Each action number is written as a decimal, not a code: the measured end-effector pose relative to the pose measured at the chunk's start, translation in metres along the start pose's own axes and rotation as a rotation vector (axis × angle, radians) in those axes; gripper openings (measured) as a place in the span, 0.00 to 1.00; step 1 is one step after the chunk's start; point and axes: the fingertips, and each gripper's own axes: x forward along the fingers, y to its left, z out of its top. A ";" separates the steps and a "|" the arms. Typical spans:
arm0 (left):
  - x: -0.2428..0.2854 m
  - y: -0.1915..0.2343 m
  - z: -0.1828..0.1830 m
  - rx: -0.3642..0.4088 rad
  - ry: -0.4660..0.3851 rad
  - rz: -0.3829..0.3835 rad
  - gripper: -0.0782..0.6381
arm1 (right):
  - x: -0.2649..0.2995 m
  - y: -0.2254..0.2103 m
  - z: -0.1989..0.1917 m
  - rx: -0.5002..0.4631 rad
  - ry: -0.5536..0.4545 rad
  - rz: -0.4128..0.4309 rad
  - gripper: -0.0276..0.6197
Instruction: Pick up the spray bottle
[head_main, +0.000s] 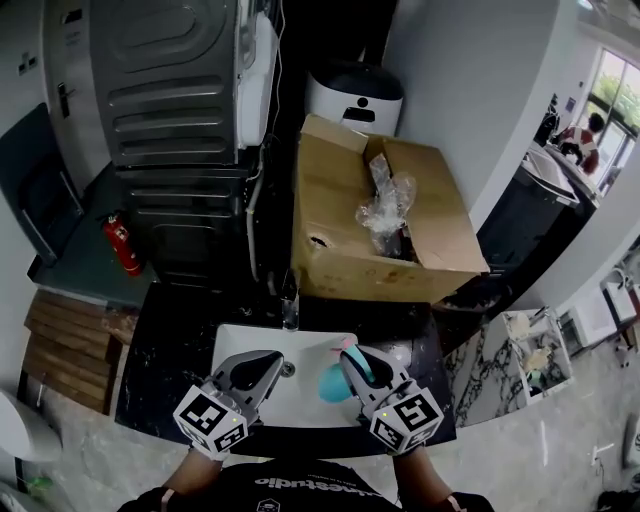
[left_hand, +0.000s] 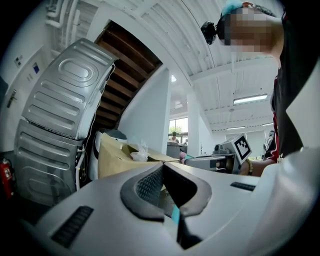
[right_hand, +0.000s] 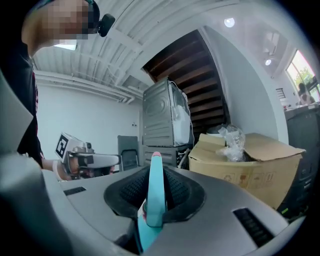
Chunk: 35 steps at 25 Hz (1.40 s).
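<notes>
The grasp is looking done: the right gripper (head_main: 358, 362) is clamping the teal spray bottle (right_hand: 154, 195) between its jaws, the bottle's pink-tipped top sticking up past the pads. The bottle is hanging over the white sink (head_main: 300, 402) set in the black marble counter (head_main: 170, 340), at the basin's right side. Whether its base is touching the basin I cannot tell, so lifting it clear may be what is left. The left gripper (head_main: 262, 368) is hovering beside it with jaws together, gripping nothing. Beyond the sink, an open cardboard box (head_main: 340, 250) is holding crumpled clear plastic wrap (head_main: 385, 210) and something dark beneath it.
</notes>
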 end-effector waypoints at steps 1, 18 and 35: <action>0.000 -0.001 0.001 0.000 -0.002 -0.003 0.13 | 0.000 0.007 0.000 0.004 0.003 0.014 0.19; 0.000 -0.005 0.000 0.000 -0.009 -0.007 0.13 | 0.000 0.043 -0.004 -0.010 -0.008 0.047 0.19; -0.003 -0.010 0.004 0.013 -0.011 -0.006 0.13 | -0.002 0.042 -0.006 -0.040 -0.006 0.035 0.19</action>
